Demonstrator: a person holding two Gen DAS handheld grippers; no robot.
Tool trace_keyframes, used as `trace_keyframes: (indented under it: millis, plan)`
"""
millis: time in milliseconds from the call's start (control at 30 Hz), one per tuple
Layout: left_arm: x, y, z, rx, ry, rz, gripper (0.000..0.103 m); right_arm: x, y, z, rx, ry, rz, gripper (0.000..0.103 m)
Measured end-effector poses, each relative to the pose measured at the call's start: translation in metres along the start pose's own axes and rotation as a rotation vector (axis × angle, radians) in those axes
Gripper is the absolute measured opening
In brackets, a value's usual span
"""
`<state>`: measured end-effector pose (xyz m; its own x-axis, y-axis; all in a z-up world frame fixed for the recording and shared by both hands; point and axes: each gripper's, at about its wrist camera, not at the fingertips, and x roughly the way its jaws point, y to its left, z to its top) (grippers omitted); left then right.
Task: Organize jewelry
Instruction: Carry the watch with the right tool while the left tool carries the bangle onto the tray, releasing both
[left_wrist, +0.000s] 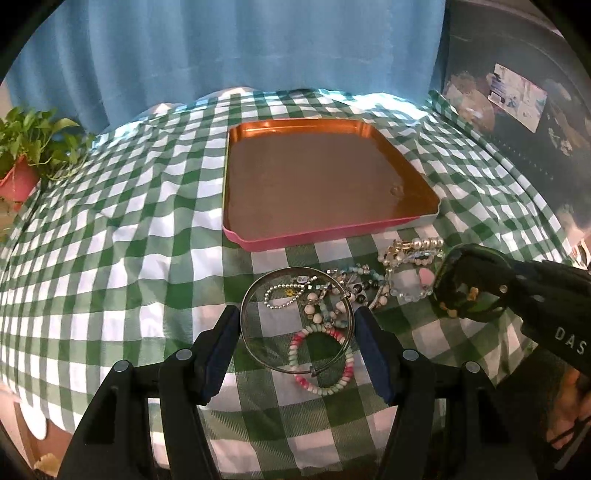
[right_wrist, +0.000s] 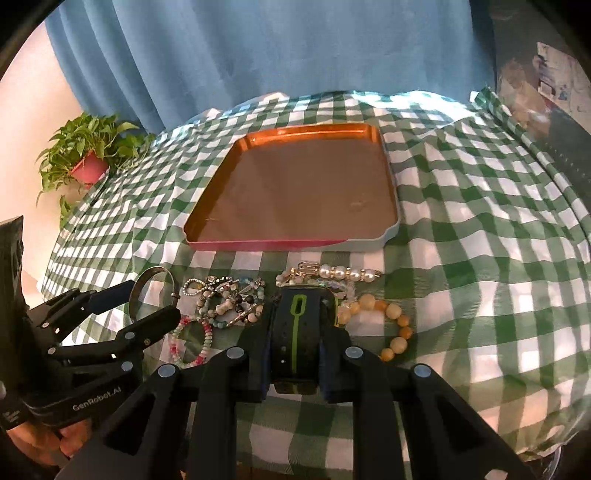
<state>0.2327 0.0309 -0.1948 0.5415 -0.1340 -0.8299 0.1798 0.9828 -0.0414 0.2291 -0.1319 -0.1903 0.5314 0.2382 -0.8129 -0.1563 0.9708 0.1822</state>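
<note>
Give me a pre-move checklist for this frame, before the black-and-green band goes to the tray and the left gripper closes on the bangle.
1. Right gripper shut on the black-and-green band: ok.
2. Band lifted free of the jewelry pile: cannot tell.
3. Tray floor free for a drop: ok, nothing lies in it.
4. Left gripper open, fingers either side of the metal bangle: ok.
5. Bangle free of other pieces: not ok, the pink-and-mint bead bracelet and the ball chain overlap it.
</note>
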Motion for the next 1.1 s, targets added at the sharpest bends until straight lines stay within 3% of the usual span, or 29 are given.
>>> trace_keyframes:
  millis: [433, 833, 1100]
  plan:
    - [-0.049, -0.017, 0.006, 0.052, -0.097, 0.13, 0.063, -0.05, 0.006, -0.012, -0.042, -0.067, -0.059, 0.018]
    - [-0.075, -0.021, 0.026, 0.035, -0.143, 0.112, 0.064, -0.082, 0.008, 0.002, -0.062, -0.132, -0.052, 0.017]
    - [-0.133, -0.019, 0.049, -0.003, -0.247, 0.089, 0.064, -0.111, 0.007, 0.024, -0.044, -0.189, -0.028, 0.018]
